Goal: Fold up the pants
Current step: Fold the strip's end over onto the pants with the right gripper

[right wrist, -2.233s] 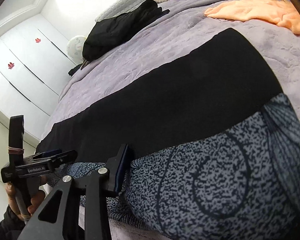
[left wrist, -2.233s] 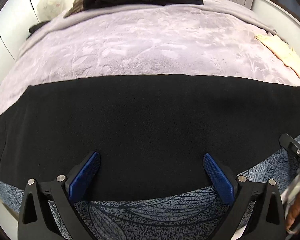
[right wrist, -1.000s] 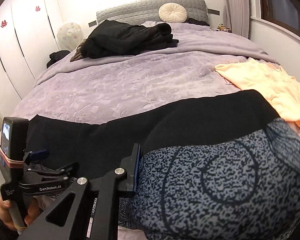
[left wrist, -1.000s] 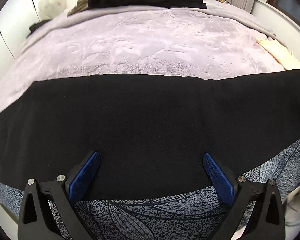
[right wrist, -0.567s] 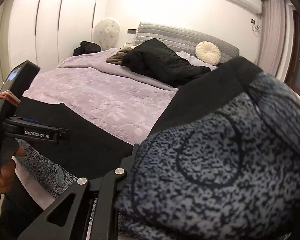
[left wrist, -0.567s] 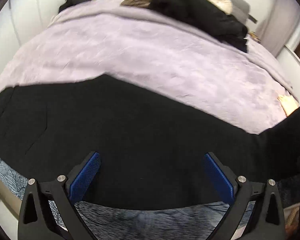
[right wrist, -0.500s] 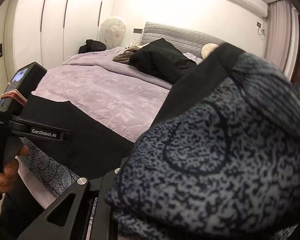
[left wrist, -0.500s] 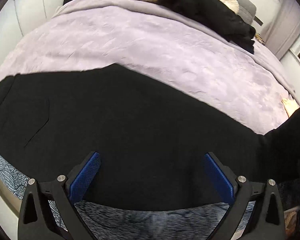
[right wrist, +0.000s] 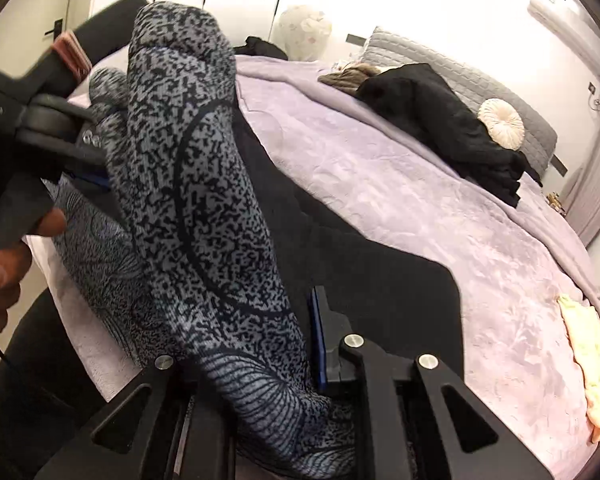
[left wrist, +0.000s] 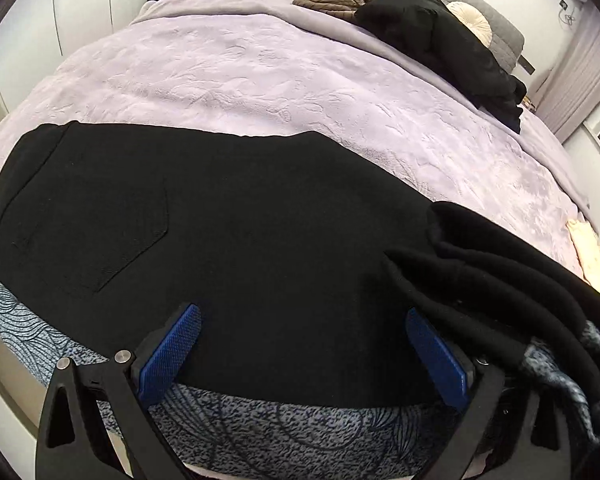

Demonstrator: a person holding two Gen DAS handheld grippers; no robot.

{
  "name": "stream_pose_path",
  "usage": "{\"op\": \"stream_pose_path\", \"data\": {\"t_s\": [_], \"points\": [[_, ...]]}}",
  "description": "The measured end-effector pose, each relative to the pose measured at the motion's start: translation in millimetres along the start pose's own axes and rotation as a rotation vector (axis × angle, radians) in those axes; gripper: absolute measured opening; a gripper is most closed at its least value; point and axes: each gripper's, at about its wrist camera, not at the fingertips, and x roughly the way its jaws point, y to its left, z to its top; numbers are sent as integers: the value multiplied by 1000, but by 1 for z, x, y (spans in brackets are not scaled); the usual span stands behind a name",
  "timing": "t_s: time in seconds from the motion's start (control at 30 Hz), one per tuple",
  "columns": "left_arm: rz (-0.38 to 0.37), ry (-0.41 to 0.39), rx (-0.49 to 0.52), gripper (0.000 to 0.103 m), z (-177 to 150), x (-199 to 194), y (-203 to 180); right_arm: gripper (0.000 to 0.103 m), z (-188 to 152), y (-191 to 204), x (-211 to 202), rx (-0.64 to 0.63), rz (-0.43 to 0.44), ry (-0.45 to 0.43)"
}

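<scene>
Black pants (left wrist: 228, 216) with a grey patterned side (left wrist: 300, 420) lie across the near edge of a lilac bedspread (left wrist: 284, 76), a back pocket showing at the left. My left gripper (left wrist: 304, 354) hovers open just above them, with only flat cloth under its blue pads (left wrist: 172, 350). My right gripper (right wrist: 260, 364) is shut on one end of the pants (right wrist: 188, 184). That end stands lifted and turned over, patterned side out, and hides one finger. In the left wrist view it hangs in black folds (left wrist: 500, 280) at the right, beside the left gripper.
A black clothing pile (left wrist: 436, 28), a brown garment (left wrist: 332, 0) and a round cream pillow (right wrist: 502, 124) lie by the grey headboard (right wrist: 460, 72). A peach garment (right wrist: 588, 364) sits at the bed's right edge. White wardrobe doors (right wrist: 220, 0) stand left. A hand (right wrist: 4, 276) holds the left gripper.
The right gripper has lifted its end of the pants and swung it over to the left, up against the left gripper. The left gripper slid left along the pants; the back pocket came into view.
</scene>
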Motion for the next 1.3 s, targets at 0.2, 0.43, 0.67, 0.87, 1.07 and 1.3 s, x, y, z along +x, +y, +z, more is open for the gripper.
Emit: {"op": "stream_pose_path", "data": {"t_s": [0.2,0.43,0.67,0.87,1.07,1.3], "points": [[-6,-58,-34,103,14,-16,10,16,10,4,13,10,8,-4],[102,-128,-125,103,25,-39,34,82,13,2,0,101,244,-11],[87,-148,-113,103,19,-59,32,84,-4,-38,-66,107,223,-205],[-137,-136,188,103,-4,-68,-59,86,-34,-102,-41,352,399,-3],[-91,-89,280,103,-31,-55,-83,86,-57,-107,-59,268,318,-20],[-110,-25,110,103,-23,-40,-38,86,-53,-39,-48,-209,18,-64]]}}
